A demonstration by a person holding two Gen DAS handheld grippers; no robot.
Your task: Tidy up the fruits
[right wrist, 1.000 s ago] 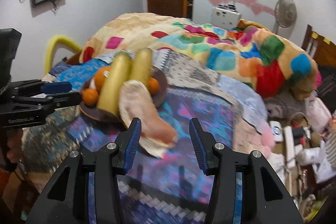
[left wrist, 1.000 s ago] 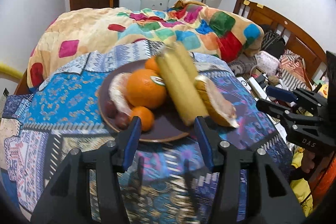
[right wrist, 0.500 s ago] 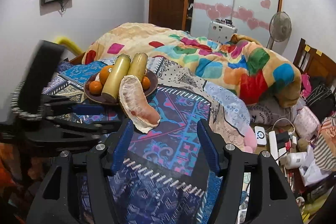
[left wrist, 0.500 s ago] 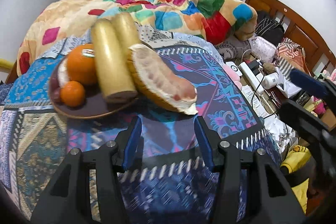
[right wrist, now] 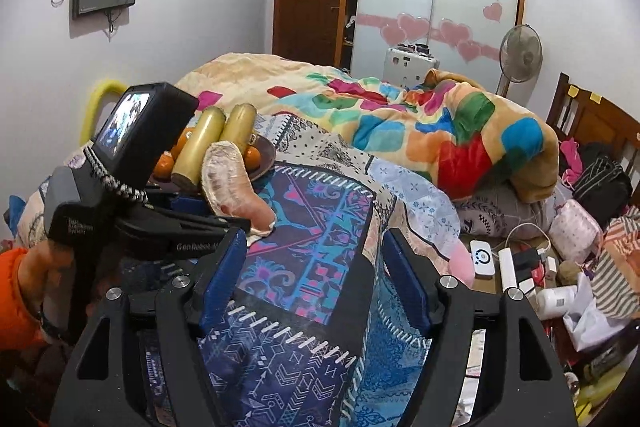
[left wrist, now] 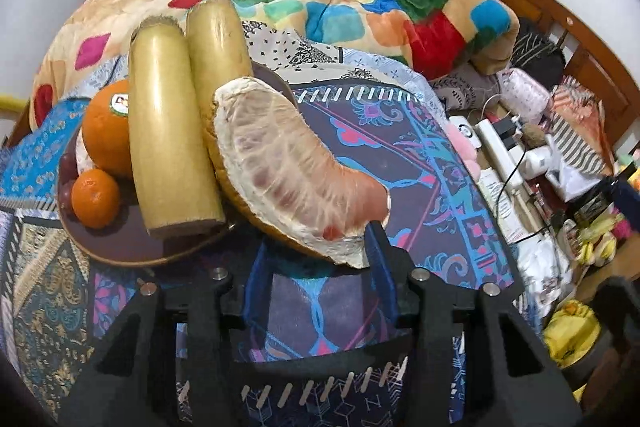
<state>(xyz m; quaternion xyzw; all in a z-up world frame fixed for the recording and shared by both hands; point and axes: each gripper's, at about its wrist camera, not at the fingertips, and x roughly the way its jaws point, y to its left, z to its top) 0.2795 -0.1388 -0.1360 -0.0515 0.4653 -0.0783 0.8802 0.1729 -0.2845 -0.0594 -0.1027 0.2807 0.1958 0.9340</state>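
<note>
A brown plate (left wrist: 120, 251) on the patterned cloth holds a big orange (left wrist: 106, 135), a small orange (left wrist: 96, 199) and two yellow cane pieces (left wrist: 168, 131). A peeled pomelo segment (left wrist: 288, 167) leans off the plate's right rim onto the cloth. My left gripper (left wrist: 316, 259) has its jaws closing, with the segment's near tip between the fingertips; no firm pinch shows. In the right wrist view the pomelo (right wrist: 228, 183) lies far left, beside the left gripper (right wrist: 224, 215). My right gripper (right wrist: 314, 243) hangs back over the cloth, jaws opening, nothing between them.
A colourful patchwork blanket (left wrist: 360, 11) is heaped behind the plate. To the right the cloth (left wrist: 400, 155) drops to cluttered ground with a power strip (left wrist: 504, 155), cables and bags. A wooden headboard (left wrist: 560, 39) and a fan (right wrist: 520, 53) stand beyond. A hand in an orange sleeve (right wrist: 24, 291) holds the left gripper.
My left gripper slid right from the plate's front to the pomelo's near end and moved closer. My right gripper drew back from the pomelo and its jaws widened.
</note>
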